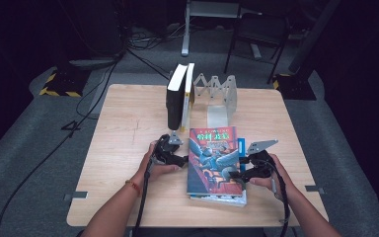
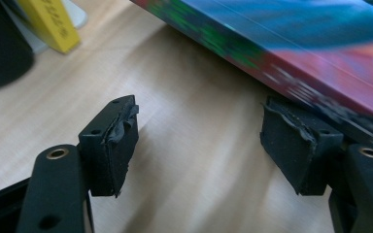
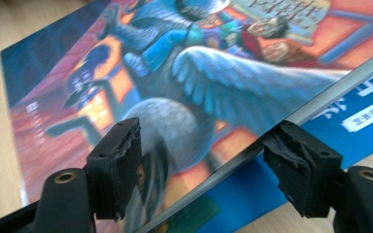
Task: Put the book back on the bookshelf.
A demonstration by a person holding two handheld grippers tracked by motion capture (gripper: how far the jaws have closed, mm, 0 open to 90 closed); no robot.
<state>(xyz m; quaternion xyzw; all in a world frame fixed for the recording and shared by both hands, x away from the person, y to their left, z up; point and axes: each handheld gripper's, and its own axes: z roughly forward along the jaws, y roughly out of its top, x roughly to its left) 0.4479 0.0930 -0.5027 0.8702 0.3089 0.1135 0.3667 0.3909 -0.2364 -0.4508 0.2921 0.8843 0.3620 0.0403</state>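
On the table point(image 1: 123, 148) lie two stacked books, the colourful top book point(image 1: 213, 158) over a blue book point(image 3: 369, 111); two more books point(image 1: 180, 94) stand upright in a rack point(image 1: 217, 91). Both the left gripper point(image 1: 182, 159) and right gripper point(image 1: 237, 174) flank the stack, jaws apart, clamping nothing.

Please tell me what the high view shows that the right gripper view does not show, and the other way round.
High view alone: the square wooden table, the folding metal book rack at its far side, two upright books standing beside it, the left gripper and both forearms.

Right gripper view alone: close detail of the blue book lying under the top one, and the torn black pads on the open right gripper.

Both: the colourful illustrated book with a winged creature on its cover, lying flat on top.
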